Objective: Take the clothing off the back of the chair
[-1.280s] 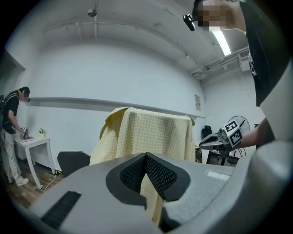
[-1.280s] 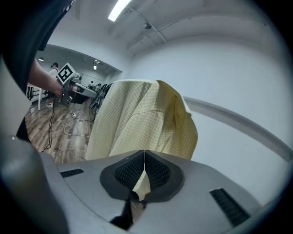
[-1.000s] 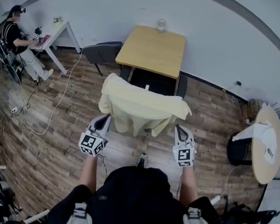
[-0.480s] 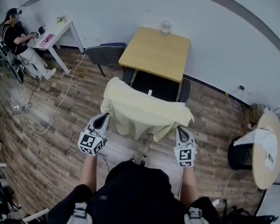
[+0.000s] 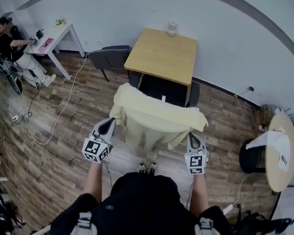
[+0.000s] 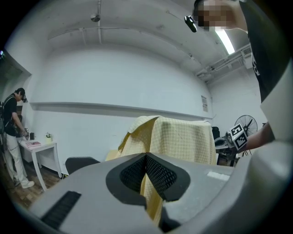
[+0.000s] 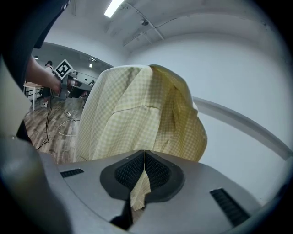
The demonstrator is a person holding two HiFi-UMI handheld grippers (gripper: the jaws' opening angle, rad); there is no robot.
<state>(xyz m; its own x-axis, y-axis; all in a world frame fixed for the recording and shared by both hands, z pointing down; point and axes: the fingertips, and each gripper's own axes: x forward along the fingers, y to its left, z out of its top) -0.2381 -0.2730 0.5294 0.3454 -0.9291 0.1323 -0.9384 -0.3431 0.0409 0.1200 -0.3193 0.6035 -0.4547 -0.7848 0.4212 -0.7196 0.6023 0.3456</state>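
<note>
A pale yellow checked shirt [image 5: 154, 117] is draped over the back of a dark chair [image 5: 164, 88] that stands at the wooden table [image 5: 162, 54]. My left gripper [image 5: 109, 123] is shut on the shirt's left lower edge, and the cloth [image 6: 171, 141] shows pinched between its pads [image 6: 158, 173]. On the other side my right gripper [image 5: 192, 138] is shut on the shirt's right lower edge; the fabric [image 7: 137, 119] hangs out below its pads [image 7: 130, 171]. The chair back itself is hidden under the shirt.
A second grey chair [image 5: 108, 53] stands left of the table. A person sits at a white desk [image 5: 53, 33] at far left, with cables on the wooden floor. At right is a round table [image 5: 278, 151] beside a black stool. A jar [image 5: 171, 27] sits on the table's far edge.
The shirt's lower edge has risen and spread a little between the two grippers. Both grippers stay shut on it, and the right one has shifted slightly right.
</note>
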